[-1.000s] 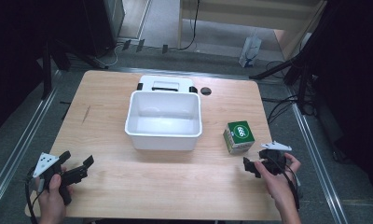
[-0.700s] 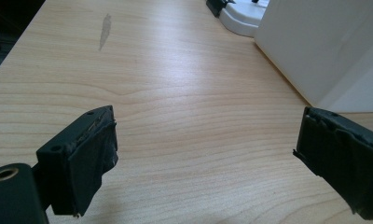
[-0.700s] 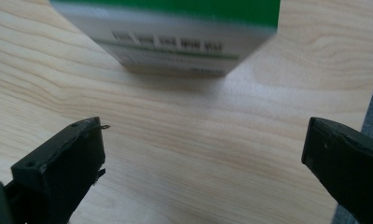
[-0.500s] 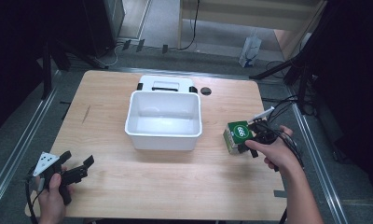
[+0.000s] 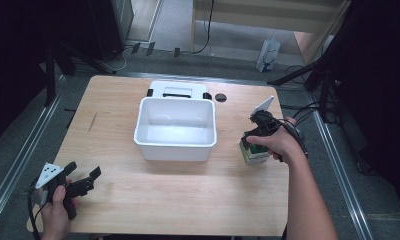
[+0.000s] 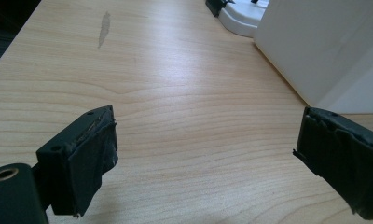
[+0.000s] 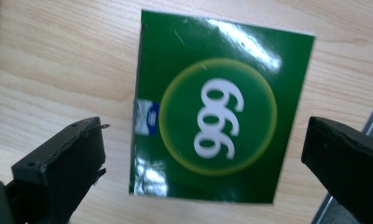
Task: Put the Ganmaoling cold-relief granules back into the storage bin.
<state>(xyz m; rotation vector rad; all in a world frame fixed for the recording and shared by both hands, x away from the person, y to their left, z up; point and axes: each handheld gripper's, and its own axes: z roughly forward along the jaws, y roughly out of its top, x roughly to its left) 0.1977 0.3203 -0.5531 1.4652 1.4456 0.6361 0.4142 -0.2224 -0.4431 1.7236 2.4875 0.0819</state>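
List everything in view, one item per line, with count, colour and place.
Box: one, green with a white 999 in a yellow ring, on the table's right side, below the right gripper.
Bin: one, white, mid-table.
Lid: one, white with black clips, flat behind the bin.
Round disc: one, dark, right of the lid.
Table: one, light wood.
Paper bag: one, white, on the floor beyond.
Left gripper: black, open, near left corner.
Right gripper: black, open above the box.
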